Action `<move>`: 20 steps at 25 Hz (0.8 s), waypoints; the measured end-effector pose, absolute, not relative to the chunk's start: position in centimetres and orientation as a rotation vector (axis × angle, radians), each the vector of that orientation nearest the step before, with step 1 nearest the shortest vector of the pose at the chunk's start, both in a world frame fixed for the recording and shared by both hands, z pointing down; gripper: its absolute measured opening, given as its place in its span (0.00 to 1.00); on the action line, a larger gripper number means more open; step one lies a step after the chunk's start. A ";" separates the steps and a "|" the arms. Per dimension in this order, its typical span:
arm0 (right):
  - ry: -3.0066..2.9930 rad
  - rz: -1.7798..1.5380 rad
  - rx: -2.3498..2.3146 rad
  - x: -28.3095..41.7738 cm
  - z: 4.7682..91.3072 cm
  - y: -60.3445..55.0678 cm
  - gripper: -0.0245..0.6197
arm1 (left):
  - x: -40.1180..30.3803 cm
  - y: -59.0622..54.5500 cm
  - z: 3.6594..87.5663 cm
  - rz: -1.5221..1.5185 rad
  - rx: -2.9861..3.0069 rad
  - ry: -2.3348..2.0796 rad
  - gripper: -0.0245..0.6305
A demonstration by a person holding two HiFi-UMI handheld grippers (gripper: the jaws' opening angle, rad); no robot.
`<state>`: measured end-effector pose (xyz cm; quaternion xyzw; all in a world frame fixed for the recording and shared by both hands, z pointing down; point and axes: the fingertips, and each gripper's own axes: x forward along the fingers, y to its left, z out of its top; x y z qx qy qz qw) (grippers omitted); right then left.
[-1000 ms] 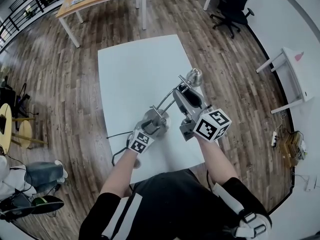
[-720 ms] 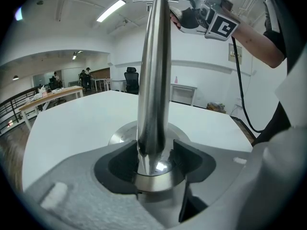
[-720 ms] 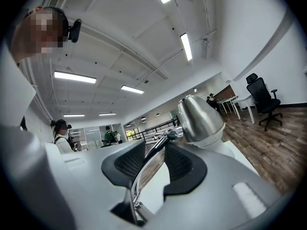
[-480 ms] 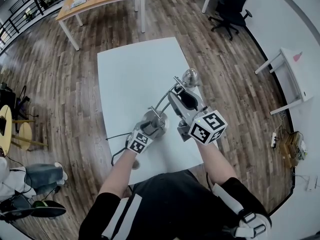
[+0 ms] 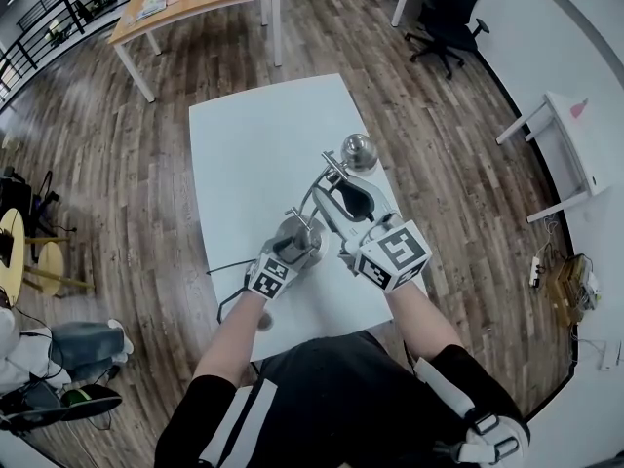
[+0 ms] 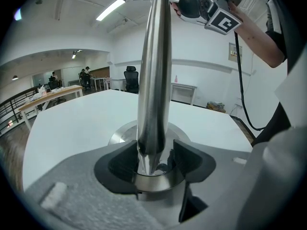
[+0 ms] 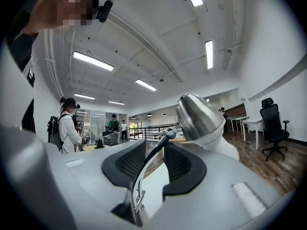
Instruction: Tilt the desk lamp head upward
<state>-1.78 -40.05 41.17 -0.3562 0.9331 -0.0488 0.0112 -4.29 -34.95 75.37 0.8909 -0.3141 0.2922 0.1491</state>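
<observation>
Left gripper [image 5: 295,239] [image 6: 153,164] clamping the lamp post [image 6: 153,80], right gripper [image 5: 329,181] [image 7: 152,166] jaws narrowing, not yet touching the thin arm [image 7: 159,148] between them, lamp head [image 5: 358,151] [image 7: 199,116] sitting at one o'clock.

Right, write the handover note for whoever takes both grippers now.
The left hand-held gripper is shut on the polished steel lamp post, just above the round base on the white table.
The right hand-held gripper is open. Its jaws have just been closing, with the thin metal lamp arm between them but not pinched.
The silver dome lamp head shows only its dome from above, so the tilt looks unfinished.
Left to do: steady the post and raise the head.
</observation>
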 end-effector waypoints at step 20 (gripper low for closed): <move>3.003 0.052 -1.087 -3.5 40.5 -38.2 0.21 | -4.2 -34.6 74.7 0.845 2.558 -0.901 0.40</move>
